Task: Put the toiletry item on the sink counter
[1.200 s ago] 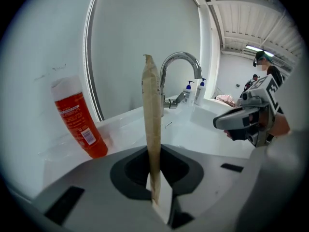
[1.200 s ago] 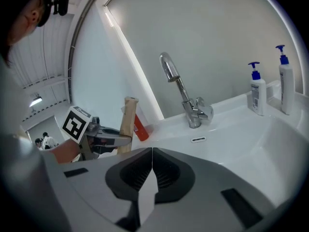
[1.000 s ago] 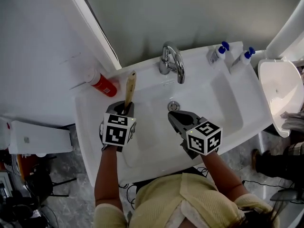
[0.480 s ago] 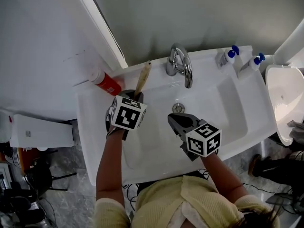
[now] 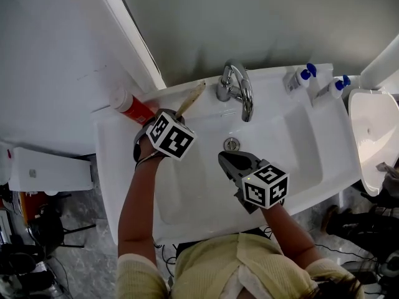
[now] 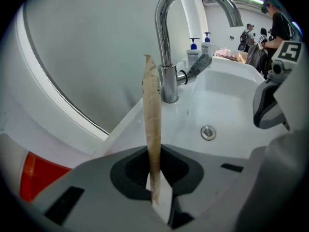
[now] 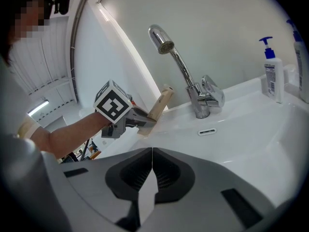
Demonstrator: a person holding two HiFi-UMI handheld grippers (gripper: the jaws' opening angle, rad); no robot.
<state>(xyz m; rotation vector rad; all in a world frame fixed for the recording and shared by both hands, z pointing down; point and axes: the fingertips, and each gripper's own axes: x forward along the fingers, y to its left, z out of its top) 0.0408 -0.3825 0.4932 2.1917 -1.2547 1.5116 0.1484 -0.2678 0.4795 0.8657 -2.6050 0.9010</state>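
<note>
packet: thin, flat, tan paper sleeve; held by its near end, tilted, free end pointing far and right toward the tap; it is above the far left rim of the sink counter, and I cannot tell whether it touches it.
left tongs: jaws pressed on the near end of the packet, which stands edge-on between them; marker cube on top, bare forearm behind.
right tongs: jaws together with nothing between them; over the basin, just near of the drain, well apart from the packet.
sink counter: white, one piece with the basin; flat ledges run along the far edge and the left side.
basin: white, wide and shallow.
tap: chrome, arched spout, on the far ledge at the middle, just right of the packet's free end.
drain: round metal, in the basin floor near of the tap.
overflow slot: narrow opening in the basin's far wall, under the tap.
red tube: red body, white cap, lying at the far left corner, just left of the left tongs.
pump bottles: two, white with blue tops, upright on the far right ledge.
second basin: white, beside the counter's right end.
</note>
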